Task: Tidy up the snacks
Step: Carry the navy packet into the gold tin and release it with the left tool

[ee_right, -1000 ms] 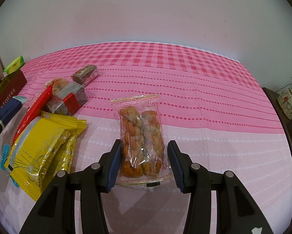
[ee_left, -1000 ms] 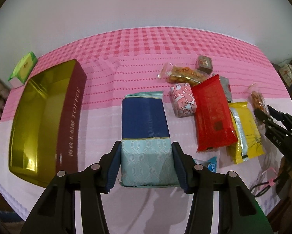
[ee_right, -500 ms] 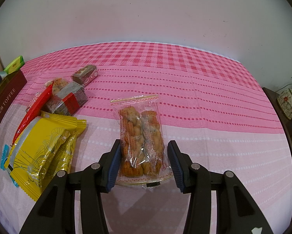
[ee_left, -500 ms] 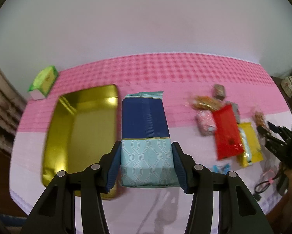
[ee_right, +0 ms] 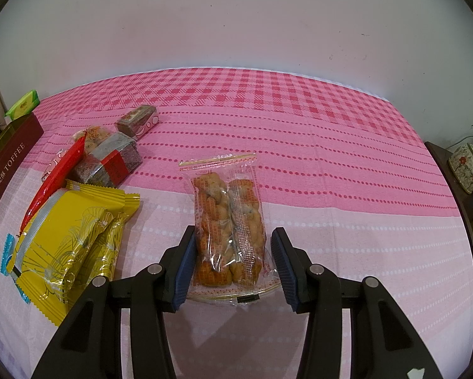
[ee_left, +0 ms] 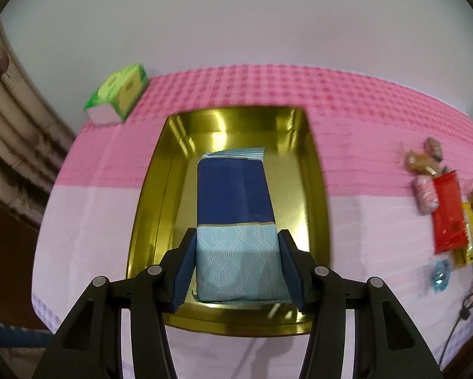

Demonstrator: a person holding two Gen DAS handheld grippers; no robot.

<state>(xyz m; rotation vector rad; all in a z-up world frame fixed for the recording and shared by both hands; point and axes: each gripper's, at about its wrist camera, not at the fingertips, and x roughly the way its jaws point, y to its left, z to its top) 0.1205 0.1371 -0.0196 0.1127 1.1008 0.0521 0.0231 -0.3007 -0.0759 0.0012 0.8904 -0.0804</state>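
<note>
My left gripper (ee_left: 236,267) is shut on a navy and pale-blue snack pack (ee_left: 233,214) and holds it over the open gold tin (ee_left: 315,170). My right gripper (ee_right: 231,267) is open, its jaws on either side of a clear bag of fried dough twists (ee_right: 228,227) that lies on the pink cloth. The tin's maroon side (ee_right: 6,170) shows at the far left of the right wrist view.
Yellow packs (ee_right: 66,237), a red pack (ee_right: 55,177), a dark bar with a red band (ee_right: 110,161) and a small brown box (ee_right: 137,121) lie left of my right gripper. A green tissue pack (ee_left: 116,94) sits at the back left corner. A cable (ee_left: 457,319) lies at the right edge.
My left gripper has lifted the blue pack off the cloth and carried it left, to above the gold tin. The right gripper has not moved.
</note>
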